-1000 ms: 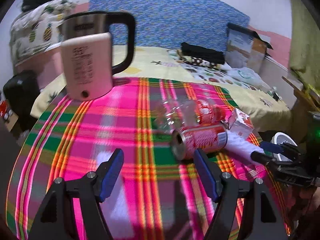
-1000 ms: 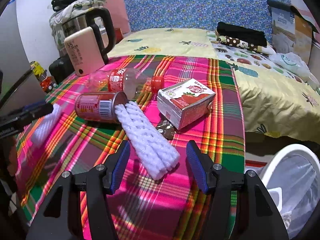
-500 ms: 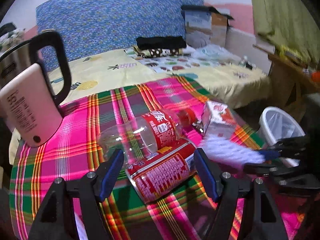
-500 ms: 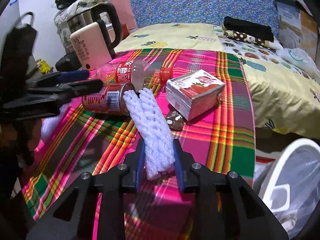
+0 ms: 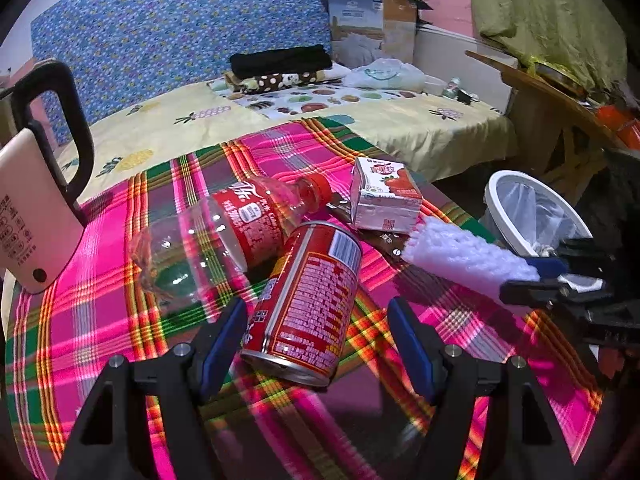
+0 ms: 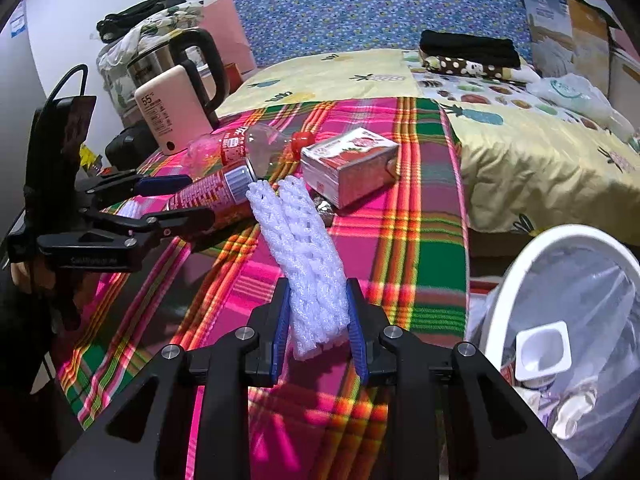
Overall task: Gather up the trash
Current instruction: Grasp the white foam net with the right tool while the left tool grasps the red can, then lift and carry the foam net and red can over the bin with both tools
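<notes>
- The left wrist view looks forward and down along the left tongs [image 5: 314, 344], whose two arms fill the lower frame, close over the plaid tabletop [image 5: 120, 280].
- It faces across the tabletop toward the bed [image 5: 400, 120] and the blue patterned board [image 5: 180, 32] at the top of the frame.
- The right wrist view looks down along the right tongs [image 6: 318, 332], equally close, toward the same bed.
- Both views share the can [image 5: 308, 300], bottle [image 5: 240, 228], carton [image 5: 384, 200], white foam net [image 5: 464, 260], kettle [image 5: 36, 200] and bin [image 5: 496, 208].
- Each view shows the other tongs: the right at right edge, the left at left edge.
</notes>
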`<state>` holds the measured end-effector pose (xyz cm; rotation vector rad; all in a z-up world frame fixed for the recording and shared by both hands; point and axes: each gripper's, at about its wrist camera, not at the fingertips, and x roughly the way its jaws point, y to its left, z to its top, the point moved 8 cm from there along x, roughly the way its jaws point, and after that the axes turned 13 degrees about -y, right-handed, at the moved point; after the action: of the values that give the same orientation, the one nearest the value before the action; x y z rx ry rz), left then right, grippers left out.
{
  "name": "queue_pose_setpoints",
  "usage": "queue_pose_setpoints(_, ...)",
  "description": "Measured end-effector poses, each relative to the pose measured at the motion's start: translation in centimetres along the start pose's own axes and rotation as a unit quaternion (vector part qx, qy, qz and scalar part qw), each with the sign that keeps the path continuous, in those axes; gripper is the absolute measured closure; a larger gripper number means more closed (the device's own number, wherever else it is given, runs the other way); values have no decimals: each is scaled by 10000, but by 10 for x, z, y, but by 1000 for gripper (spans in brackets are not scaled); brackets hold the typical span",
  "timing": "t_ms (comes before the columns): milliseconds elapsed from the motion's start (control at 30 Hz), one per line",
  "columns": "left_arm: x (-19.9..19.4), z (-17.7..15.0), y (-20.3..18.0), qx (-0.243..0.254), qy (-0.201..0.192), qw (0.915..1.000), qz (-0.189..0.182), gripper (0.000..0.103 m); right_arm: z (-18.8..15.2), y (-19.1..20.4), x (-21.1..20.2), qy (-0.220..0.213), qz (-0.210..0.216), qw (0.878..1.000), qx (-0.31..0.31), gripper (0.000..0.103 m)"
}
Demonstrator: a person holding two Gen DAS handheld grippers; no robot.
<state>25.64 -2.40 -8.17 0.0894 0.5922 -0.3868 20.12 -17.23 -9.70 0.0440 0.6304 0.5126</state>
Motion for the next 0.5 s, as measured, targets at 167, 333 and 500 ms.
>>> queue_pose_setpoints(167, 15, -7, -3, -240, 88, 9995, 191, 29, -1, -4, -6, -45, -35, 9999, 103, 76)
queue_pose_setpoints(333, 17, -12, -3, -545, 66, 9980, 310, 45, -3, -7, -10, -90, -51, 9998, 160, 76)
queue_pose_setpoints(500, 6, -13, -5, -714, -86, 9965, 430, 46, -5, -9, -16, -143, -82, 9996, 219, 76)
